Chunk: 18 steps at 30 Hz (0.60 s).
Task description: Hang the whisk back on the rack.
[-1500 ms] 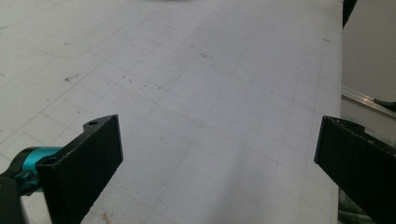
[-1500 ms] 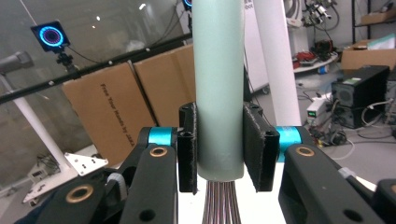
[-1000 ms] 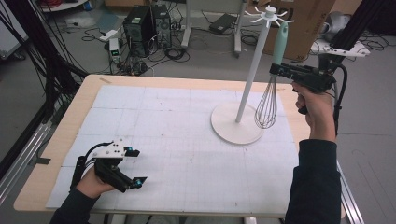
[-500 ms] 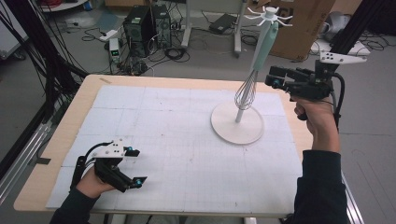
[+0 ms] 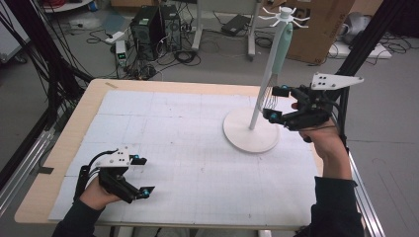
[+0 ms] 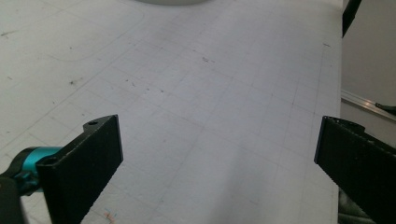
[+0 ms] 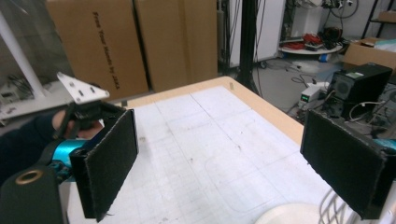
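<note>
Black padded jaws of the right gripper (image 5: 274,102) stand wide apart and have just been opening; nothing sits between the pads. In the right gripper view they frame bare white mat, with a few thin wires (image 7: 332,205) of the whisk curving up at the lower right corner, beside the right-hand pad but not pressed by it. From above, that gripper is held level, just to the right of the rack pole, its jaws pointing at the whisk's wire end.

Free of the gripper, the whisk (image 5: 279,54) hangs from a hook at the top of the white rack (image 5: 250,130), its mint-green handle uppermost and its wire head low against the pole; the wires are faint there, so whether they touch the pole is hard to tell. The rack's round base rests on the mat toward the right side of the tabletop (image 5: 84,111).

Well away from the rack, at the near left corner, the left gripper (image 5: 141,175) rests low over the mat in the person's hand. Its jaws are spread wide too, with only gridded mat (image 6: 210,107) between them and the rack's base edge at the top of the left gripper view.
</note>
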{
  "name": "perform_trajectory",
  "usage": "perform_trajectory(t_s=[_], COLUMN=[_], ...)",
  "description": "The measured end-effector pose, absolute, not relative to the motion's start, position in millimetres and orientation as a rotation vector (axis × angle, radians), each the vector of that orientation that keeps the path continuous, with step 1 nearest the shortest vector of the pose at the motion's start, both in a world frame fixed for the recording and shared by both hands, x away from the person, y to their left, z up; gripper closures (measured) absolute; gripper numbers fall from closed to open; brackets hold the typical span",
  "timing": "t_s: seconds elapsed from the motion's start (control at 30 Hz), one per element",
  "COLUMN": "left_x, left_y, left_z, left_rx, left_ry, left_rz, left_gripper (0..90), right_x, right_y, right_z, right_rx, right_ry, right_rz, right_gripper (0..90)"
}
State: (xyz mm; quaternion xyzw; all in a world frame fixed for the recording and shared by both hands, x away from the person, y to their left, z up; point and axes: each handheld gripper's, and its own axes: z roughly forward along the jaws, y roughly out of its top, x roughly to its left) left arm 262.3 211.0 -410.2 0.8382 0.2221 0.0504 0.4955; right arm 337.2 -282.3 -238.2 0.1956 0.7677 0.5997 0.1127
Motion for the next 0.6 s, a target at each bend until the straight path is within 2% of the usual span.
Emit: perform_trajectory(t_s=[0.07, 0.13, 0.6], left_x=[263, 263, 264], left_y=[212, 214, 224], left_z=[-410, -409, -405], left_rx=[2.022, 2.014, 1.941], left_ry=[0.542, 0.545, 0.583], left_rz=[0.128, 0.134, 0.19], left_gripper=[1.6, 1.7, 1.7], right_x=[333, 330, 313], right_y=[-277, -271, -248], right_z=[-243, -248, -294], right_rx=[0.547, 0.545, 0.568], right_ry=[2.254, 2.259, 2.286], right_rz=[1.779, 1.769, 1.633], right_gripper=[2.8, 0.6, 0.3])
